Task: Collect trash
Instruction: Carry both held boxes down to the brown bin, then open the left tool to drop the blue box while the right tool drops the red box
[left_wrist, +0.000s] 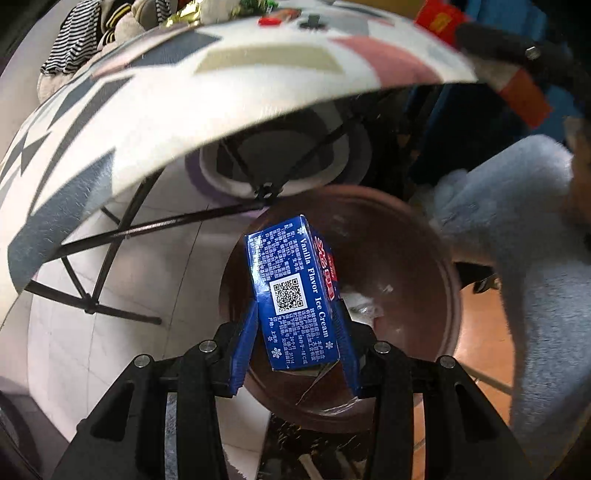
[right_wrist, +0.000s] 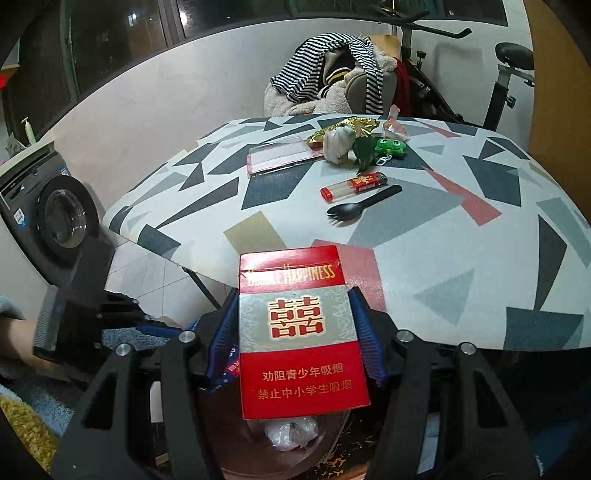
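- On the bench (right_wrist: 424, 236) at my 12 o'clock I see a spork (right_wrist: 360, 205), lighter (right_wrist: 352, 186) and wrappers (right_wrist: 345, 134).
- My right gripper (right_wrist: 295, 332) clamps the red cigarette pack (right_wrist: 301, 332) above the brown bin (right_wrist: 295, 450).
- My left gripper (left_wrist: 295, 332) pinches the blue ice cream box (left_wrist: 293, 291) over the bin's (left_wrist: 417, 266) mouth, bench edge (left_wrist: 184, 122) overhead at 11.

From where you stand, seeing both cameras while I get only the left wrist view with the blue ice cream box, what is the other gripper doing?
Observer: The right gripper is shut on a red cigarette pack.
Operator: Is anything left on the table?
Observer: Yes: a black spork lies beside a red lighter.
Operator: Any more trash there?
Observer: A gold wrapper and a crumpled white wad sit beyond them, next to a green frog toy.
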